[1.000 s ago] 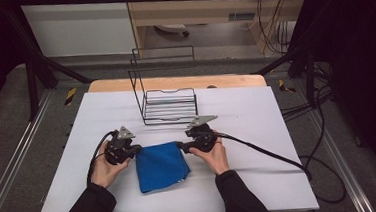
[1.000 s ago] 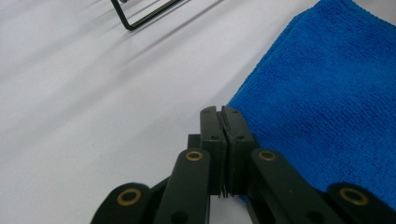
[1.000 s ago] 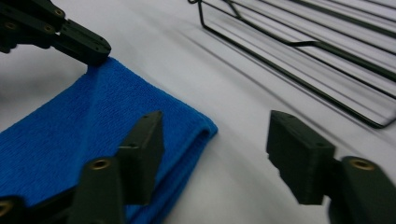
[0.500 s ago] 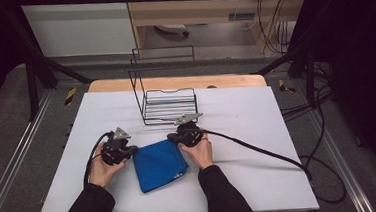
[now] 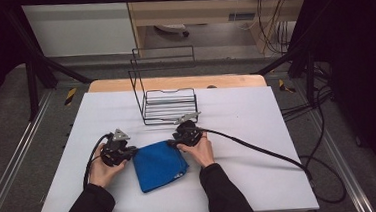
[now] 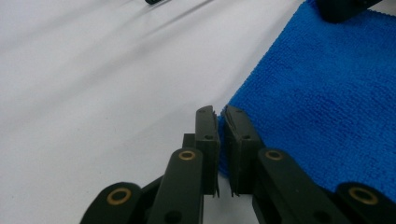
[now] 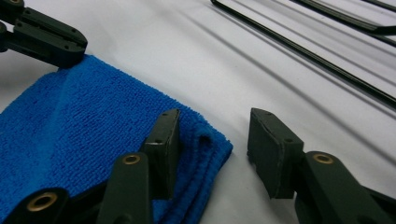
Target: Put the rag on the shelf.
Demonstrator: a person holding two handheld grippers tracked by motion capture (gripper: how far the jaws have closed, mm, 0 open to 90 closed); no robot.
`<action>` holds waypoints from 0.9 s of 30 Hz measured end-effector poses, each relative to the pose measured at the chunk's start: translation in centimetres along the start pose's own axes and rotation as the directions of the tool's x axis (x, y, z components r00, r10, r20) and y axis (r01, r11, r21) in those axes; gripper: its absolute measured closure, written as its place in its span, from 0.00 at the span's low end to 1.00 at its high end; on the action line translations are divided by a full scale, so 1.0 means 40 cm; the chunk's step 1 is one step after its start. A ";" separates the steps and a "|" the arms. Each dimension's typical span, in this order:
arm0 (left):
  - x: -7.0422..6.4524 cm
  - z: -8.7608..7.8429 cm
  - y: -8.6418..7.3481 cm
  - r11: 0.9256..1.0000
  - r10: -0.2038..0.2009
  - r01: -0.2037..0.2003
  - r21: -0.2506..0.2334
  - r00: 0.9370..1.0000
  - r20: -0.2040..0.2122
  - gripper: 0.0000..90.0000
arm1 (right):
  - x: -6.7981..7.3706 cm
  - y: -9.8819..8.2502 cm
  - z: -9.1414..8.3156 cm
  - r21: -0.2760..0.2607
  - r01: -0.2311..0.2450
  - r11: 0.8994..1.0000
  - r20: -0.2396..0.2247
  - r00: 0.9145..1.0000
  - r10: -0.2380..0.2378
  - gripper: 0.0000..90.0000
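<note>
The white table (image 5: 257, 126) carries everything, and near its far edge stands the black wire rack (image 5: 168, 100), just beyond your right hand; its base bars run close past the right gripper in the right gripper view, so a lift there has little room toward the back.

The folded blue microfibre cloth (image 5: 157, 164) lies flat between your two hands, toward the near edge, with its long axis running from the far corners by the grippers down toward you. It is the thing in hand, and each gripper sits at one of its far corners.

Your left gripper (image 6: 220, 122) is at the cloth's far left corner. Its jaws stand nearly together with only a slit between them, and the cloth's edge (image 6: 327, 102) lies against the right-hand jaw (whether any fabric is pinched in the slit I cannot tell; it looks more beside than between).

Your right gripper (image 7: 215, 140) is at the far right corner. Its jaws have just been opening and now stand moderately apart. The folded corner (image 7: 205, 140) sits in the gap against the left-hand jaw, and the other jaw is clear of it, so nothing is gripped.

The coming move likely turns on that right corner: the cloth lies to the jaw's left, so closing should catch the fold.
</note>
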State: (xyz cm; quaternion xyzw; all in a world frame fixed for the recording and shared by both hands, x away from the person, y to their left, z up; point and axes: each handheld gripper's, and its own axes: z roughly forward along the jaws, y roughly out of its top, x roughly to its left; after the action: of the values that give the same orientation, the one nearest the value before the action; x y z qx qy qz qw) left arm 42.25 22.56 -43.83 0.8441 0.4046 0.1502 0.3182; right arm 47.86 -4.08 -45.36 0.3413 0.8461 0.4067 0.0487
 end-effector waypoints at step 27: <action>-0.013 -0.038 0.014 0.983 -0.107 0.121 -0.135 0.989 0.106 0.30 | 0.017 -0.080 -0.155 -0.052 -0.175 0.983 0.135 0.974 0.181 0.93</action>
State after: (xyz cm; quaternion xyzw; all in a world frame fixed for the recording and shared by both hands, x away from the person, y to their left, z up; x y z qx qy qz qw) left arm 41.49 22.54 -42.29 0.8011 0.4247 0.1182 0.4048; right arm 43.39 -9.09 -43.41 0.4422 0.7982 0.4016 0.0776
